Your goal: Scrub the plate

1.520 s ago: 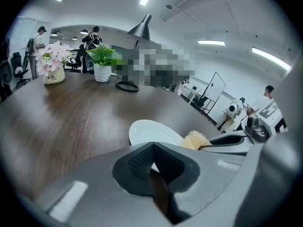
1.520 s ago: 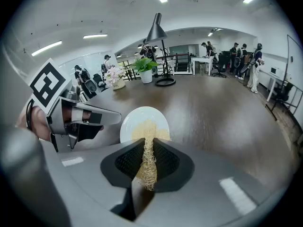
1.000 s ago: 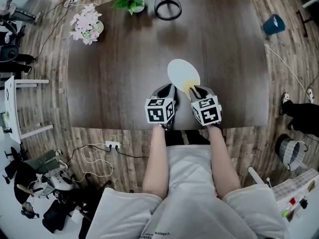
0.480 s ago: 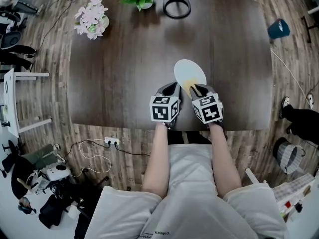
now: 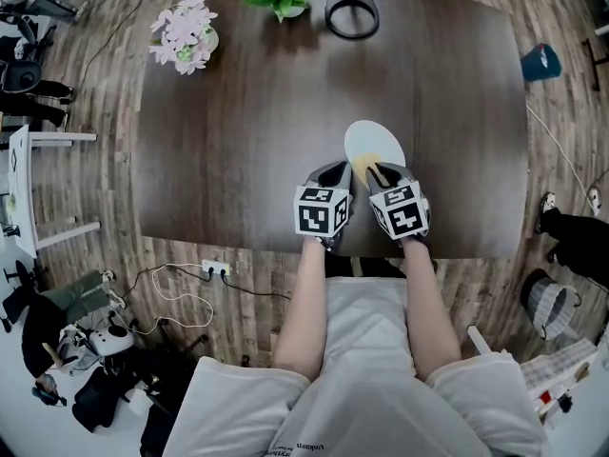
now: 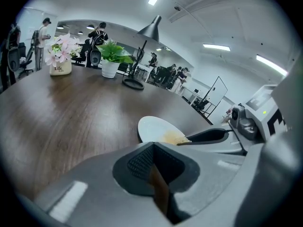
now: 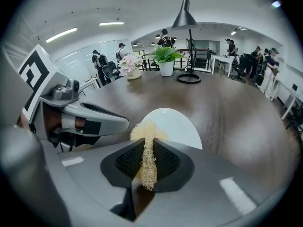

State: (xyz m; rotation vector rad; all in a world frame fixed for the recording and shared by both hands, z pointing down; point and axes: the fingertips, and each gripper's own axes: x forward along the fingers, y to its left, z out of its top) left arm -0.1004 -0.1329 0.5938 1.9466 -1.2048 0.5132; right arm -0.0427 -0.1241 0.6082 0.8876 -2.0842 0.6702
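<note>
Yellow fibre scrubber (image 7: 145,129), pinched in right gripper (image 7: 147,148), unmoved at near rim of plate (image 7: 176,123) just ahead — scrubbing seemingly paused; left gripper (image 6: 154,167) closed, empty.

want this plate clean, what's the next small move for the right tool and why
Probably sweep the scrubber forward across the plate, pressing lightly. The right tool is shut on the scrubber, which is at the plate's near edge, with most of the plate lying ahead of it.
</note>
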